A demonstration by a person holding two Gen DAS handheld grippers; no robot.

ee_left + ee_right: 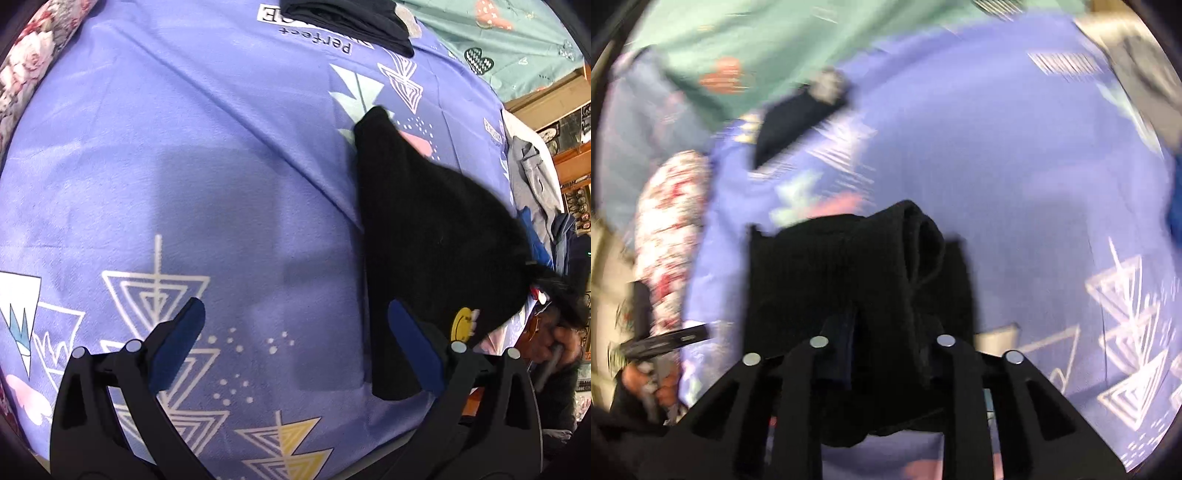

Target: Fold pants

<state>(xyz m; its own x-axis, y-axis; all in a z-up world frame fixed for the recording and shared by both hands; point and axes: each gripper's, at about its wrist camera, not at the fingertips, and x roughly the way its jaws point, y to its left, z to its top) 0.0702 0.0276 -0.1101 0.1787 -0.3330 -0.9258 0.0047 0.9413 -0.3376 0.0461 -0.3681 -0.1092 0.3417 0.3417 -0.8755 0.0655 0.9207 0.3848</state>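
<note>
Nearest the lens, left gripper [295,341]: jaws spread wide, blue pads [415,347] clear of any cloth, hovering over the purple bedsheet [184,147]. Right-hand pad close beside the near edge of the black pants [424,229], contact not clear.

Purple bedsheet with white, yellow and pink triangle prints filling most of both views, covering the bed. Teal patterned cloth [517,33] at the far right edge, beyond the sheet. Floral bolster [33,70] along the far left edge.

Black pants bunched and lifted at the right of the left wrist view, draping from upper centre down to the near right, a yellow smiley patch [461,325] on the lower part. Heap of grey and blue clothes [535,192] further right, off the sheet's edge. Folded dark garment [351,18] at the far end of the bed, resting over printed lettering.

Right gripper [882,354], in a motion-blurred view: jaws narrow, clamped on a thick fold of the black pants [857,266], cloth bulging above and hanging below the fingers.
</note>
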